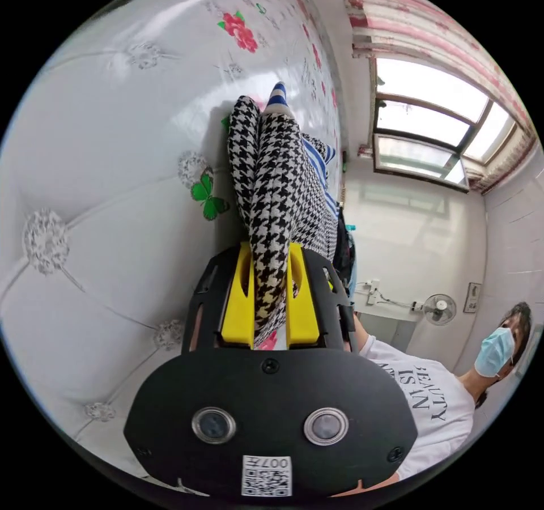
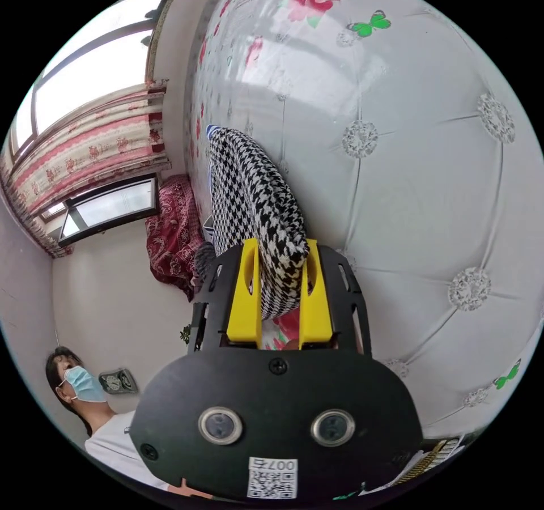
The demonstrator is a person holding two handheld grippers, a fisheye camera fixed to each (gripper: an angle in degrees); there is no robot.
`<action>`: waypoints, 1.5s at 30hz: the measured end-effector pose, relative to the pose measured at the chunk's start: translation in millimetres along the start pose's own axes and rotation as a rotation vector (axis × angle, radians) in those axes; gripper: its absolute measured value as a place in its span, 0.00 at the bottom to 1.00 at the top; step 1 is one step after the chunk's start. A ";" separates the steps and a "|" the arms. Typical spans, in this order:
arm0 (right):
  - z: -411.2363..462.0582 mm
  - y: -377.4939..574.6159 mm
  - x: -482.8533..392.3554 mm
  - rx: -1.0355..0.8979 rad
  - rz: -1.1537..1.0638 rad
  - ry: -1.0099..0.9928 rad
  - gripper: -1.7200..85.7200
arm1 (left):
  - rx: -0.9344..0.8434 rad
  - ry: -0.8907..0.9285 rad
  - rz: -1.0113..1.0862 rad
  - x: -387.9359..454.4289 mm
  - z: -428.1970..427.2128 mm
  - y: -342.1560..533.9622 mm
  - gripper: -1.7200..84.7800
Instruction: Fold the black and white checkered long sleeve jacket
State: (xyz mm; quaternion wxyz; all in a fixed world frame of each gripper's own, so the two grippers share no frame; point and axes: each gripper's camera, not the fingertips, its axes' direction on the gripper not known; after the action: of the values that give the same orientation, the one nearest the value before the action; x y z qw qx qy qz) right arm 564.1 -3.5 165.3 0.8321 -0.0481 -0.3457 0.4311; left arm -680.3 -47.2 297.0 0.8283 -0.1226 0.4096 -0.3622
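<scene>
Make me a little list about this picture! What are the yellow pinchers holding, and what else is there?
left gripper: shut on the checkered jacket, a bunched fold between its yellow jaws
right gripper: shut on the checkered jacket, cloth between both jaws
under the jacket: striped blue and white cloth
behind the jacket: white tufted surface with flower and green butterfly prints
also there: a window, a striped curtain, a person in a white shirt

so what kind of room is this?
Likely a home bedroom: a tufted white headboard with flower prints, a curtained window, and a wall fan.
</scene>
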 end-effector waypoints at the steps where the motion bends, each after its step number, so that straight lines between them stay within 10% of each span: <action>1: -2.9 3.1 1.1 0.012 0.010 -0.036 0.09 | 0.006 0.022 -0.004 -2.4 -1.5 1.5 0.11; 17: 38.3 25.0 -189.9 -0.167 -0.505 0.205 0.04 | 0.160 0.100 0.124 43.8 -21.1 110.3 0.09; 37: 318.1 -27.6 -483.4 -0.329 -1.015 0.271 0.06 | 0.712 0.001 0.134 82.8 -72.8 109.9 0.09; 45: 389.1 -61.8 -381.1 -0.291 -0.764 0.435 0.16 | 0.550 -0.191 -0.075 28.0 5.3 106.0 0.09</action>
State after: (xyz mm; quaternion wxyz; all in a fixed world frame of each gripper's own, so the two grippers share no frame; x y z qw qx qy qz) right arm 218.0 -412.9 279.5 0.9691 -0.1227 -0.2130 0.0207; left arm -612.0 7.8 230.8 0.8512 0.0578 0.2117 -0.4768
